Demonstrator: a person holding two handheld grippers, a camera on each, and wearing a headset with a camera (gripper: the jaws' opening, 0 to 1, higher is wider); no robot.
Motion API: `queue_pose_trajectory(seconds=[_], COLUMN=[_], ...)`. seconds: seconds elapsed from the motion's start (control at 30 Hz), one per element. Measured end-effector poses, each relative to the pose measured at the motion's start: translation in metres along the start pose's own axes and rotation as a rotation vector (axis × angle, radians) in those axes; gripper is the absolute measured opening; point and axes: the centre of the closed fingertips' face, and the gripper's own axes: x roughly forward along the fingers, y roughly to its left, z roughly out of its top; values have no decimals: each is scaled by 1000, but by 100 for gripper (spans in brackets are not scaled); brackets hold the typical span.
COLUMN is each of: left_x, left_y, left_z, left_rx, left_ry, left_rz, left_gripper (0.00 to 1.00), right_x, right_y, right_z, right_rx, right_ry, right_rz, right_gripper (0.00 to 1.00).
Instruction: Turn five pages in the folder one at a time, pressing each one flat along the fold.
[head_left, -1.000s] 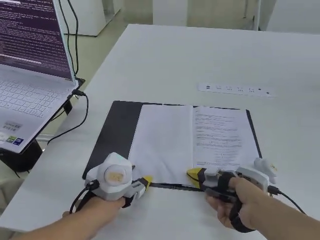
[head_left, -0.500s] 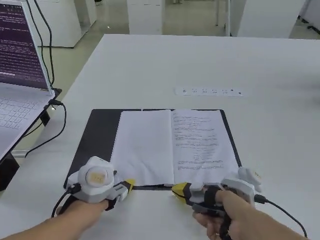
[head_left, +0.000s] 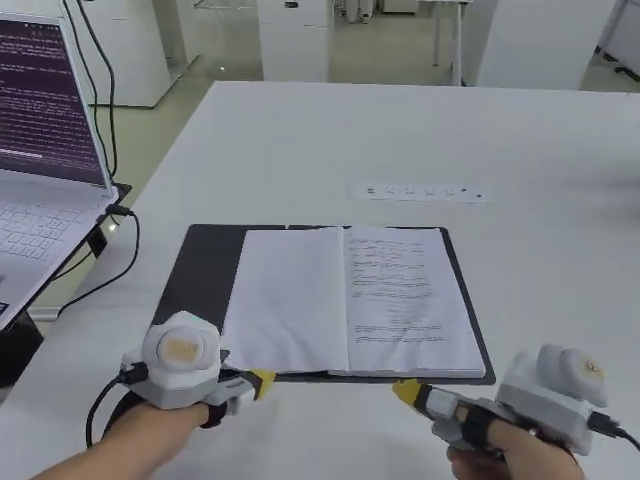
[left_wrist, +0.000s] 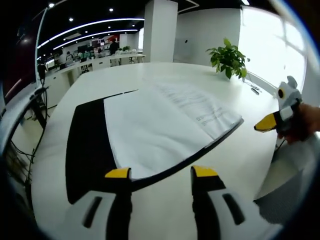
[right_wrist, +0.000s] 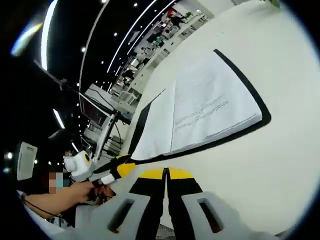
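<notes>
A black folder (head_left: 205, 268) lies open on the white table, a blank page (head_left: 285, 298) on its left side and a printed page (head_left: 402, 295) on its right. The left gripper (head_left: 262, 382) rests open just in front of the folder's (left_wrist: 85, 145) near edge, nothing between its yellow tips. Near the folder's (right_wrist: 250, 85) front right corner sits the right gripper (head_left: 406, 391), its jaws shut together and empty. The left gripper view shows the right gripper (left_wrist: 265, 125) at its right side. In the right gripper view the left gripper (right_wrist: 120, 169) lies at the lower left.
An open laptop (head_left: 40, 150) with cables (head_left: 105, 270) stands at the table's left edge. A white power strip (head_left: 420, 191) lies beyond the folder. A potted plant (left_wrist: 229, 59) stands in the distance.
The right gripper has drawn back to the right, away from the fold and off the folder's near edge. The left gripper stays where it was. The head camera has shifted.
</notes>
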Motion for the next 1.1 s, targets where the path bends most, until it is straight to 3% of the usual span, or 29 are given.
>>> queue_pose_trajectory(seconds=[0.07, 0.13, 0.2, 0.37, 0.53, 0.63, 0.83, 1.03, 1.1], left_x=[-10, -19, -25, -36, -44, -47, -59, -69, -71], left_y=[-1, -3, -6, -11, -8, -7, -8, -14, -18], left_z=[5, 10, 11, 9, 16, 18, 25, 35, 38], left_rx=[-5, -55, -61, -10, 12, 14, -57, -102, -76], left_ry=[-17, -45, -53, -53, -75, -89, -127, -166, -172], left_rz=[8, 8, 4, 4, 13, 9, 10, -4, -11], left_gripper=[54, 61, 65, 70, 79, 83, 95, 99, 99], right_x=[-6, -12, -14, -18, -21, -29, -42, -51, -52], right_y=[0, 1, 0, 1, -1, -7, -11, -6, -1], right_z=[4, 7, 10, 7, 8, 17, 30, 42, 44], right_rx=[-46, -107, -174, -291, -327, -411, -490, -570, -595], right_ry=[-22, -29, -41, -26, -23, -44, -67, -115, -133], right_rz=[-13, -32, -45, -53, -64, -97, -133, -124, -106], right_gripper=[1, 9, 16, 32, 54, 61, 87, 90, 90])
